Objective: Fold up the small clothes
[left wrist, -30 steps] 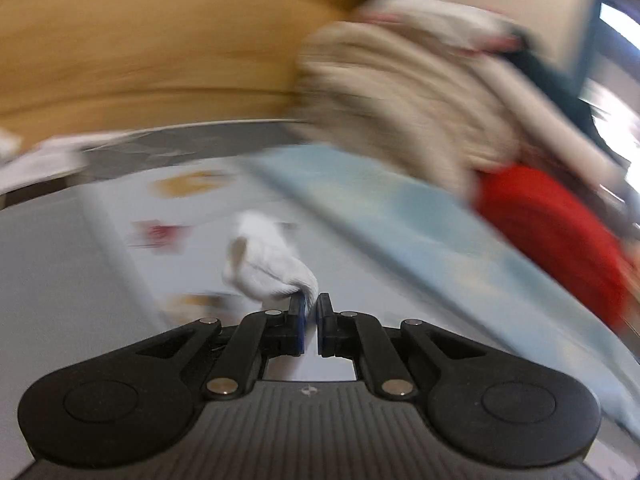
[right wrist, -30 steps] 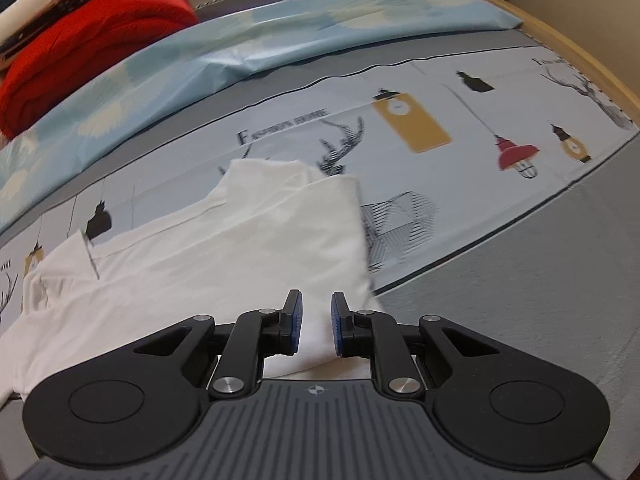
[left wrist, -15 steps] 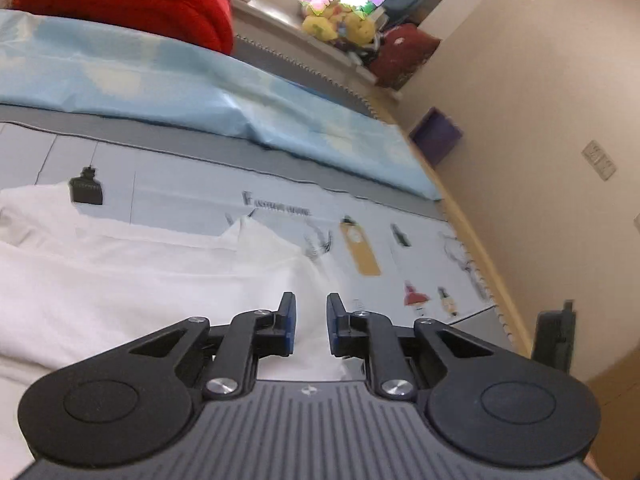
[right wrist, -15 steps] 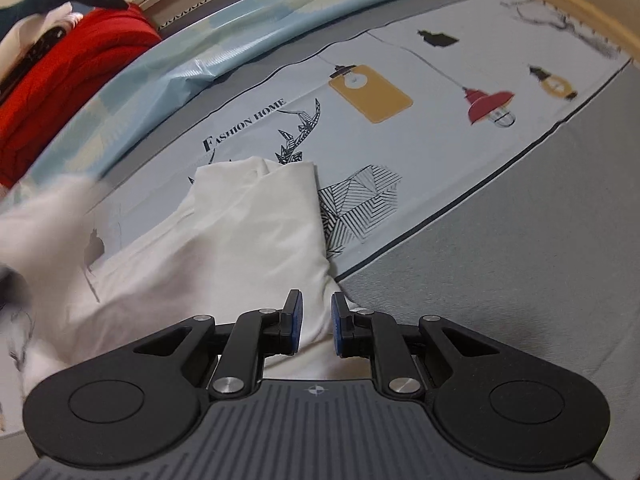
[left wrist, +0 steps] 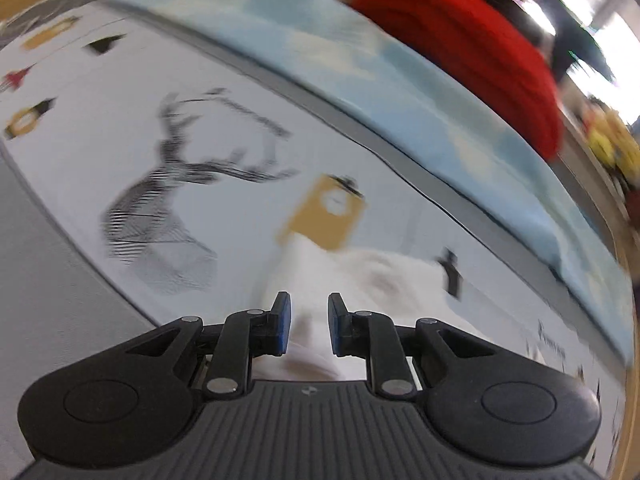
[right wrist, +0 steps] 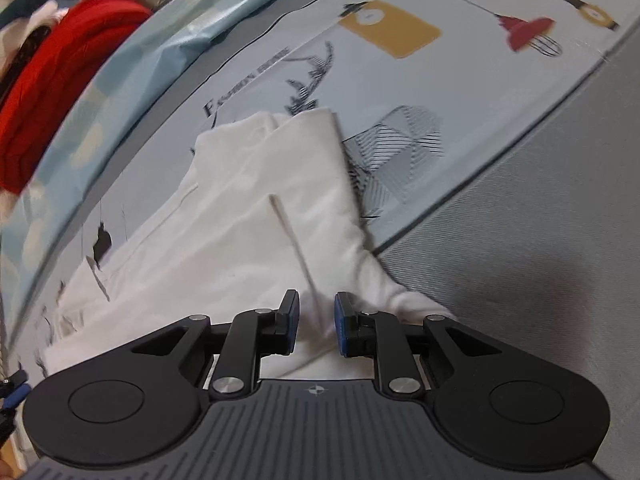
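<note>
Right wrist view: the right tongs (right wrist: 317, 322) point down at a white garment (right wrist: 256, 208) lying crumpled on a printed bed sheet (right wrist: 460, 92), and their jaws are opening with a fold of the cloth between them, not pinched. In the blurred left wrist view, the left tongs (left wrist: 308, 326) stand slightly apart over the garment's edge, gripping nothing, with a red knit (left wrist: 472, 48) beyond a blue cloth (left wrist: 360, 68).

Motion blur smears the white garment (left wrist: 360, 276) and deer print (left wrist: 168, 208).
</note>
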Motion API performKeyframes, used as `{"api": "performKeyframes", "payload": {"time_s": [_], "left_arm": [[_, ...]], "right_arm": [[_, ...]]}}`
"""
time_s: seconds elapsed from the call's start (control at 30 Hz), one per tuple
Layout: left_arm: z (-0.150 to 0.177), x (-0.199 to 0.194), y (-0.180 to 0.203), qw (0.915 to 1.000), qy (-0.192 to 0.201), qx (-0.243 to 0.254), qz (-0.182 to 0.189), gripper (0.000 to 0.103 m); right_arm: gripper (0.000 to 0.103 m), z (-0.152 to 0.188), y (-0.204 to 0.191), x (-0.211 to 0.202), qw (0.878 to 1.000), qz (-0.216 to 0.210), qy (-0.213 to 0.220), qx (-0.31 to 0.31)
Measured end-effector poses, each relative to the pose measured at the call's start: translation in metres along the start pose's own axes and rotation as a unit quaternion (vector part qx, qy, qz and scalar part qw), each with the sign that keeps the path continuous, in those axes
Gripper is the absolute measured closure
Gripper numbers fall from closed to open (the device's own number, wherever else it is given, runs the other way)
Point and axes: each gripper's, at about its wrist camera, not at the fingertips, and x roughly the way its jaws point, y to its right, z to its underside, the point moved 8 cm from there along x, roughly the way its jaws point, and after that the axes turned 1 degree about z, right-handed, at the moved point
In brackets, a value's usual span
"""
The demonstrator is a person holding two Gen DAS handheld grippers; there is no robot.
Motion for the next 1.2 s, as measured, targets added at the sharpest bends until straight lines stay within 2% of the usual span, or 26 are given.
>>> {"api": "performKeyframes", "payload": {"time_s": [0.07, 0.13, 0.2, 0.27, 0.37, 0.47, 0.53, 0.57, 0.6, 0.63, 0.67, 0.7, 0.73, 0.77, 0.8, 0.93, 0.97, 1.0, 1.07, 1.2], "left_arm": [[-0.012, -0.001, -0.011, 0.9999, 0.001, -0.012, 0.001, 0.083], [-0.016, 0.002, -0.010, 0.9999, -0.007, -0.011, 0.006, 0.076], [-0.011, 0.010, -0.004, 0.9994, -0.030, -0.005, 0.015, 0.070], [-0.003, 0.019, -0.004, 0.9982, -0.055, 0.005, 0.024, 0.070], [0.012, 0.027, -0.001, 0.9955, -0.081, 0.037, 0.031, 0.070], [0.027, 0.032, -0.001, 0.9893, -0.100, 0.104, 0.023, 0.070], [0.040, 0.033, -0.001, 0.9781, -0.114, 0.173, 0.009, 0.070], [0.047, 0.034, -0.002, 0.9705, -0.122, 0.208, 0.004, 0.068], [0.056, 0.036, -0.004, 0.9590, -0.130, 0.252, -0.005, 0.064], [0.065, 0.038, -0.007, 0.9444, -0.135, 0.299, -0.015, 0.060], [0.070, 0.039, -0.010, 0.9337, -0.134, 0.331, -0.029, 0.060], [0.074, 0.039, -0.014, 0.9248, -0.134, 0.354, -0.040, 0.060], [0.076, 0.038, -0.016, 0.9200, -0.137, 0.365, -0.040, 0.060], [0.074, 0.036, -0.017, 0.9203, -0.137, 0.365, -0.032, 0.060], [0.069, 0.032, -0.017, 0.9254, -0.133, 0.354, -0.025, 0.061], [0.035, 0.013, -0.011, 0.9622, -0.074, 0.259, 0.042, 0.058], [0.028, 0.011, -0.010, 0.9693, -0.055, 0.233, 0.057, 0.055], [0.024, 0.011, -0.010, 0.9743, -0.043, 0.210, 0.068, 0.054], [0.023, 0.018, -0.010, 0.9791, -0.032, 0.185, 0.078, 0.054], [0.027, 0.034, -0.006, 0.9826, -0.017, 0.167, 0.078, 0.054]], "right_arm": [[0.083, 0.002, -0.007, 0.008, 1.000, 0.018, -0.006, -0.022], [0.083, 0.005, -0.014, 0.014, 0.998, 0.033, -0.004, -0.050], [0.092, 0.006, -0.020, 0.014, 0.996, 0.043, 0.005, -0.073], [0.100, 0.003, -0.023, 0.006, 0.996, 0.039, 0.026, -0.073], [0.102, -0.015, -0.036, -0.029, 0.994, -0.017, 0.085, -0.065], [0.102, -0.030, -0.051, -0.077, 0.977, -0.058, 0.179, -0.099], [0.102, -0.037, -0.047, -0.094, 0.968, -0.061, 0.216, -0.109], [0.102, -0.039, -0.041, -0.094, 0.969, -0.055, 0.216, -0.105], [0.102, -0.040, -0.031, -0.088, 0.973, -0.034, 0.202, -0.107], [0.102, -0.038, -0.017, -0.074, 0.979, 0.010, 0.170, -0.111], [0.102, -0.035, 0.001, -0.056, 0.984, 0.054, 0.130, -0.105], [0.103, -0.030, 0.018, -0.039, 0.988, 0.085, 0.092, -0.091], [0.102, -0.024, 0.034, -0.024, 0.989, 0.110, 0.054, -0.079], [0.101, -0.021, 0.044, -0.018, 0.989, 0.124, 0.037, -0.067], [0.098, -0.023, 0.049, -0.019, 0.989, 0.129, 0.043, -0.052], [0.097, -0.041, 0.025, -0.047, 0.986, 0.077, 0.124, -0.079], [0.092, -0.043, 0.018, -0.050, 0.985, 0.061, 0.132, -0.091], [0.083, -0.042, 0.012, -0.050, 0.985, 0.048, 0.132, -0.100], [0.070, -0.035, 0.008, -0.040, 0.987, 0.035, 0.114, -0.107], [0.069, -0.029, 0.016, -0.012, 0.992, 0.053, 0.075, -0.088]]}}
